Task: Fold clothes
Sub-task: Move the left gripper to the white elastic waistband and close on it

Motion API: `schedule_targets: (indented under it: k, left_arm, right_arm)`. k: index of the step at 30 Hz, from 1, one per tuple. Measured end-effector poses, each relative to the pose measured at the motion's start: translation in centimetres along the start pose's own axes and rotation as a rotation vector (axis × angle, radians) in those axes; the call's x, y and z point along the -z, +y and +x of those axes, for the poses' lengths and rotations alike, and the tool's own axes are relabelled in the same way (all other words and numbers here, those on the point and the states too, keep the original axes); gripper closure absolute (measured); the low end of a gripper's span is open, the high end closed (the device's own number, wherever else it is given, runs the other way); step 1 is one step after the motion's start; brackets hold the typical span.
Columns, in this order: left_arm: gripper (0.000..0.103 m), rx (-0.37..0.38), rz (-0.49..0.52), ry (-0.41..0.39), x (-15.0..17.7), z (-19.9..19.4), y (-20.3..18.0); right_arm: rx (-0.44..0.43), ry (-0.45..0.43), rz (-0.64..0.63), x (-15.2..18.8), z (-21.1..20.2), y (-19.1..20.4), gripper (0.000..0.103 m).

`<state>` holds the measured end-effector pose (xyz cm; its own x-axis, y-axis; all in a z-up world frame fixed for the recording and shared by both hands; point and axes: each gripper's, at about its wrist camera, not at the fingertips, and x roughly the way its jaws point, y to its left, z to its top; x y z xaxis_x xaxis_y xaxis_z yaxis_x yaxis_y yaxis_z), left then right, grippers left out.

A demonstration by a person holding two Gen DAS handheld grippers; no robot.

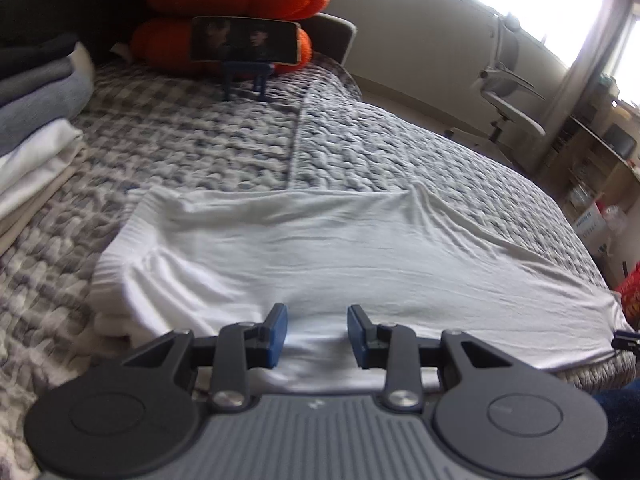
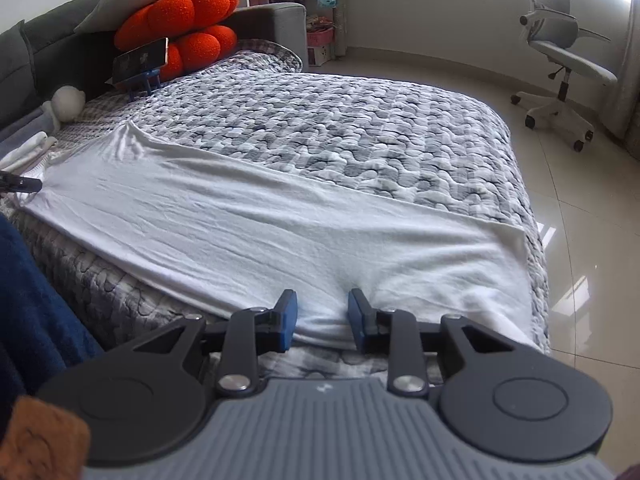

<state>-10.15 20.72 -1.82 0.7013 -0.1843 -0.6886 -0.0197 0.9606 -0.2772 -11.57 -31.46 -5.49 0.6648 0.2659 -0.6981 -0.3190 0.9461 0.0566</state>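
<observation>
A white garment (image 1: 320, 256) lies folded into a long band across the near part of the grey quilted bed (image 1: 224, 140). My left gripper (image 1: 317, 330) hovers open over the garment's near edge at its left end, blue pads apart with white cloth between them. In the right wrist view the same white garment (image 2: 256, 224) stretches from far left to the bed's corner. My right gripper (image 2: 322, 318) is open over the near edge at the right end. The tip of the left gripper (image 2: 22, 184) shows at the garment's far end.
A stack of folded clothes (image 1: 36, 120) sits at the left of the bed. Orange cushions (image 2: 180, 28) and a phone on a blue stand (image 2: 140, 62) are at the headboard. An office chair (image 2: 560, 64) stands on the tiled floor (image 2: 580, 240) to the right.
</observation>
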Motion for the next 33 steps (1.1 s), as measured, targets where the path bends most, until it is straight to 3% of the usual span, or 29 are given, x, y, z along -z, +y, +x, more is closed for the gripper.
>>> schedule_targets:
  k: [13, 17, 23, 24, 29, 33]
  left_arm:
    - [0.065, -0.166, -0.204, -0.101, -1.0, -3.5, 5.2]
    - [0.065, -0.165, -0.292, -0.099, -1.4, -3.1, 7.3]
    - [0.067, -0.193, -0.28, -0.058, -1.8, -1.2, 7.5]
    - [0.081, -0.195, -0.27, -0.055, -1.7, -1.2, 7.3]
    - [0.081, -0.196, -0.207, -0.034, -1.5, -2.3, 6.2]
    - [0.08, -0.199, -0.217, 0.021, -2.1, -1.5, 7.9]
  right_arm:
    - [0.022, -0.018, 0.026, -1.6, 0.3, 0.4, 0.069]
    - [0.035, -0.008, 0.028, -1.9, 1.0, 0.5, 0.068]
    - [0.044, 0.002, 0.012, -2.0, 1.6, 1.2, 0.064]
    - [0.046, 0.002, 0.011, -2.0, 1.6, 1.3, 0.063]
    - [0.05, 0.002, 0.012, -2.0, 1.7, 1.3, 0.063]
    - [0.054, 0.002, 0.014, -2.1, 1.8, 1.4, 0.063]
